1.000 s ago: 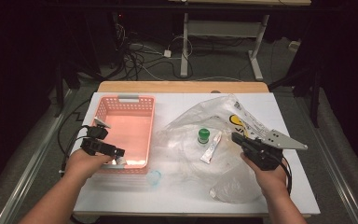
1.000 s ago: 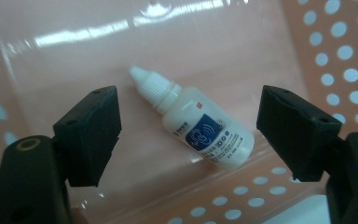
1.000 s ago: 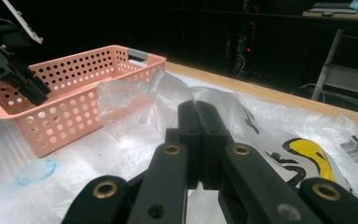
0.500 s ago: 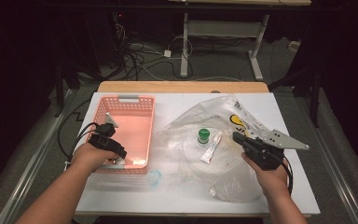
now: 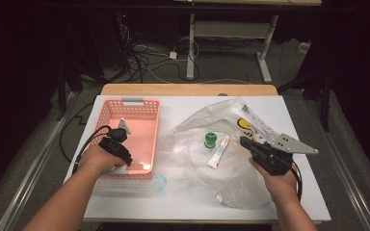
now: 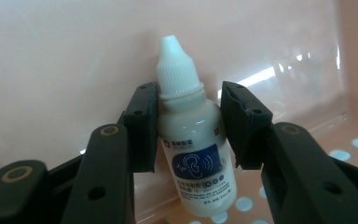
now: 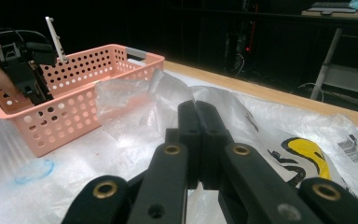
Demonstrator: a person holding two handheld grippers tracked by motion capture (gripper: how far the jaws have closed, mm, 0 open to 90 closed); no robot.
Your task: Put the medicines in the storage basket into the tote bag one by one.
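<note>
My left fingers (image 6: 189, 123) sit on either side of the dropper bottle (image 6: 193, 154), maybe barely touching it. It's down in the pink basket (image 5: 107, 115), cap pointing away from me. Label shows an ear icon; the text's too small. Right fingers (image 7: 200, 140) are closed, empty, over the bag (image 5: 231, 192).

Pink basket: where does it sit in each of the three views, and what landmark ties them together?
High view: the pink basket sits left of centre.
Left gripper view: its pink inside is the backdrop behind the fingers.
Right gripper view: it sits at the upper left.
Shared landmark: the left gripper, reaching into the basket at its near end.
</note>
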